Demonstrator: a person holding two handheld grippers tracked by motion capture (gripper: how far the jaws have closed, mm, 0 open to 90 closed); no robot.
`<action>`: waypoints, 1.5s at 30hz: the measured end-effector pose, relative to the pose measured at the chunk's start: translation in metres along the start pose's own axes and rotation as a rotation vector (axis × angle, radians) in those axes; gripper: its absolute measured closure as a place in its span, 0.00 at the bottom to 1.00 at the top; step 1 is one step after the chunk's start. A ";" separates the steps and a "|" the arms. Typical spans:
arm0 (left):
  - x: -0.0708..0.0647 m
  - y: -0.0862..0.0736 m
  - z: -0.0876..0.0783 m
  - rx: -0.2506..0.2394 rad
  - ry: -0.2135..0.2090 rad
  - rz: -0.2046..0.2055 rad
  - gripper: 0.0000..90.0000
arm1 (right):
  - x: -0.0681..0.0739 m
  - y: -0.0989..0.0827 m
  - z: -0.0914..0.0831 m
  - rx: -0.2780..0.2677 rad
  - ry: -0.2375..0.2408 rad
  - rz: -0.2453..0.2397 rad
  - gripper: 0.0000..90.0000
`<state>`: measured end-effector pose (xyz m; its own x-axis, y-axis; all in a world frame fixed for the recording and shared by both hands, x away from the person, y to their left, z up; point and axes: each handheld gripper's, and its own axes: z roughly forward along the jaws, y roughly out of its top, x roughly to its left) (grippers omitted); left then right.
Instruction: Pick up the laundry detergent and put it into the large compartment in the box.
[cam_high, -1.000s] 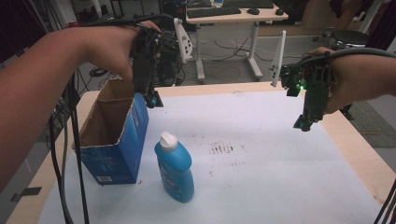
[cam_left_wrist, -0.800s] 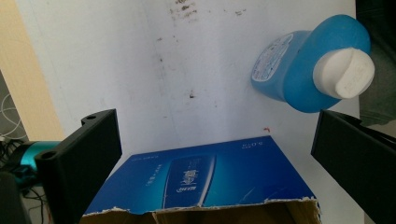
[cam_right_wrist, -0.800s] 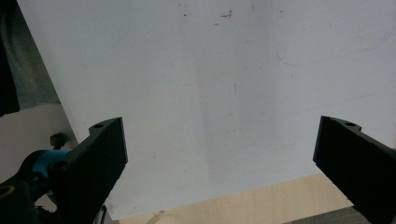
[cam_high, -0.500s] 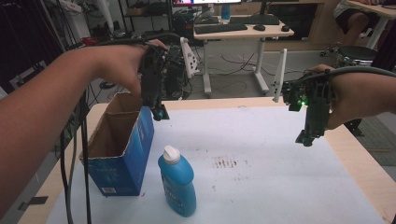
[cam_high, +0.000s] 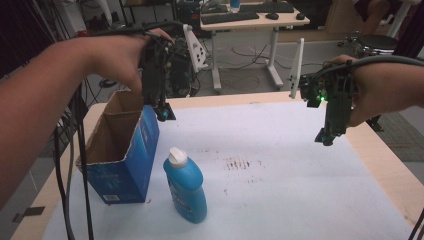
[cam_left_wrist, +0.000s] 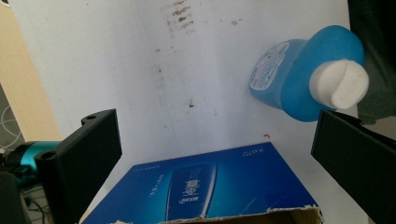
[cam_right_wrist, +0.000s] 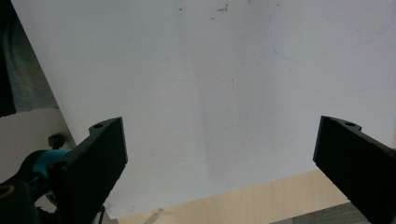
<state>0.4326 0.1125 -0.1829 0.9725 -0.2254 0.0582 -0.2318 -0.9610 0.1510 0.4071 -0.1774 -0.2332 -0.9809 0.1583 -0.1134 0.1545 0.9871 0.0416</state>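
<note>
An open blue cardboard box (cam_high: 125, 145) is standing near the white-covered worktop's (cam_high: 300, 190) left edge, a blue plastic bottle with a white cap (cam_high: 185, 187) upright just beside it. The left gripper (cam_high: 161, 111) is hovering over the box, jaws spread, empty; the right gripper (cam_high: 326, 137) is hanging wide open near the right edge.

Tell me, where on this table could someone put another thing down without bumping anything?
The white sheet is bare from the blue bottle across to the wooden edge beneath the right gripper, apart from some brown marks. It is crowded at the left, where the open blue box stands beside the bottle.
</note>
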 end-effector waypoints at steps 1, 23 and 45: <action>-0.002 0.001 0.000 0.001 -0.004 0.004 0.02 | 0.000 -0.001 0.001 -0.003 0.004 0.002 0.02; -0.052 0.007 0.034 -0.003 -0.072 0.162 0.02 | 0.015 0.004 0.002 0.012 0.000 0.037 0.02; -0.072 0.013 0.077 0.012 -0.137 0.258 0.02 | 0.016 0.009 0.014 0.023 0.014 0.046 0.02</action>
<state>0.3608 0.1042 -0.2607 0.8753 -0.4818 -0.0412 -0.4728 -0.8705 0.1365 0.3947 -0.1655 -0.2488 -0.9743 0.2029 -0.0976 0.2016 0.9792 0.0232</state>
